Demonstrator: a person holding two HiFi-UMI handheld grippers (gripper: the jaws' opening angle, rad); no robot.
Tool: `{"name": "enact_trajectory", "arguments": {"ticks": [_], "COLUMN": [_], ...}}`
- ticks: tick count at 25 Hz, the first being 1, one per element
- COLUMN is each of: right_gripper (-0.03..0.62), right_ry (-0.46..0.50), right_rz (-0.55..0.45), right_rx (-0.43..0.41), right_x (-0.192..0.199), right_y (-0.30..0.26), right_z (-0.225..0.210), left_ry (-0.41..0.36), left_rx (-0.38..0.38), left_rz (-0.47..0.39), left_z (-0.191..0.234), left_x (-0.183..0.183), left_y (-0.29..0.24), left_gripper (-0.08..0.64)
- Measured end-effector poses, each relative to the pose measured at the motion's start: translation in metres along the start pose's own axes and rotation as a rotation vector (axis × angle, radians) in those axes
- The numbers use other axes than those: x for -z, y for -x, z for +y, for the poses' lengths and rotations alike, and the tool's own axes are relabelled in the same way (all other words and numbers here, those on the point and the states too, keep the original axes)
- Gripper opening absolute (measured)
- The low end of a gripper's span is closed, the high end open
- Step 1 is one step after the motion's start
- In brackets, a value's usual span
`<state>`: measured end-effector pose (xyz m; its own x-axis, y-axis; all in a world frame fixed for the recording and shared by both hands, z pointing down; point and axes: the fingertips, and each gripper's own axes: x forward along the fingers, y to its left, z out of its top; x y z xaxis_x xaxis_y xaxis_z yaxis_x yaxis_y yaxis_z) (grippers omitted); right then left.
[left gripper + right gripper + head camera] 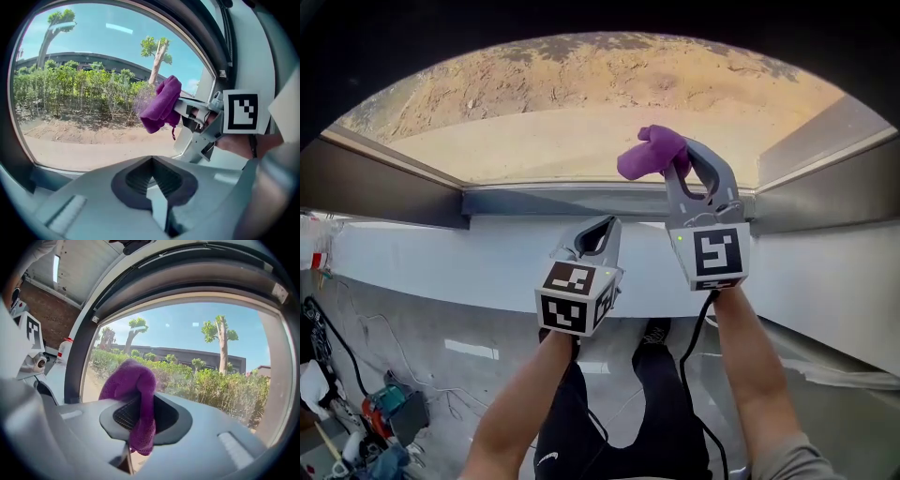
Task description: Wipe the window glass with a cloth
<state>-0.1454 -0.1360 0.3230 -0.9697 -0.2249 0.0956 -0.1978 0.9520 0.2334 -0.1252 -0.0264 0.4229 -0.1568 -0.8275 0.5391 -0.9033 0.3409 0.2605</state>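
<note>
A bunched purple cloth (651, 153) is clamped in my right gripper (678, 159), which is raised against the lower part of the window glass (581, 103). In the right gripper view the cloth (135, 389) fills the jaws of the right gripper (139, 414) and hangs down between them, with the window glass (201, 348) just ahead. My left gripper (602, 228) sits lower and to the left, near the sill, shut on nothing. The left gripper view shows the left gripper (152, 164) with its jaws together, the cloth (161, 105) and the right gripper (200, 117) up to the right.
A grey sill (562, 200) runs under the glass, with dark frame sections at the left (375, 178) and right (834, 187). A white wall panel (441, 262) lies below. Cables and tools (380, 412) clutter the floor at lower left.
</note>
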Motion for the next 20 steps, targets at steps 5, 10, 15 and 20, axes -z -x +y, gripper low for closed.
{"name": "enact_trajectory", "arguments": {"ticks": [5, 10, 15, 20], "right_gripper": [0.081, 0.081, 0.081, 0.081], "right_ry": [-0.001, -0.003, 0.011, 0.034], "right_rz": [0.038, 0.096, 0.111, 0.086], "right_rx": [-0.007, -0.020, -0.025, -0.019], "right_x": [0.048, 0.099, 0.143, 0.166], "right_y": [-0.008, -0.016, -0.022, -0.027], "right_z": [0.016, 0.030, 0.041, 0.051], "left_ry": [0.009, 0.018, 0.024, 0.030], "left_rx": [-0.016, -0.021, -0.024, -0.023], "left_rz": [0.015, 0.022, 0.010, 0.007], "left_z": [0.015, 0.027, 0.035, 0.044], "left_x": [0.022, 0.041, 0.058, 0.077], "left_y": [-0.012, -0.027, -0.042, -0.054], "left_gripper": [0.000, 0.000, 0.000, 0.000]}}
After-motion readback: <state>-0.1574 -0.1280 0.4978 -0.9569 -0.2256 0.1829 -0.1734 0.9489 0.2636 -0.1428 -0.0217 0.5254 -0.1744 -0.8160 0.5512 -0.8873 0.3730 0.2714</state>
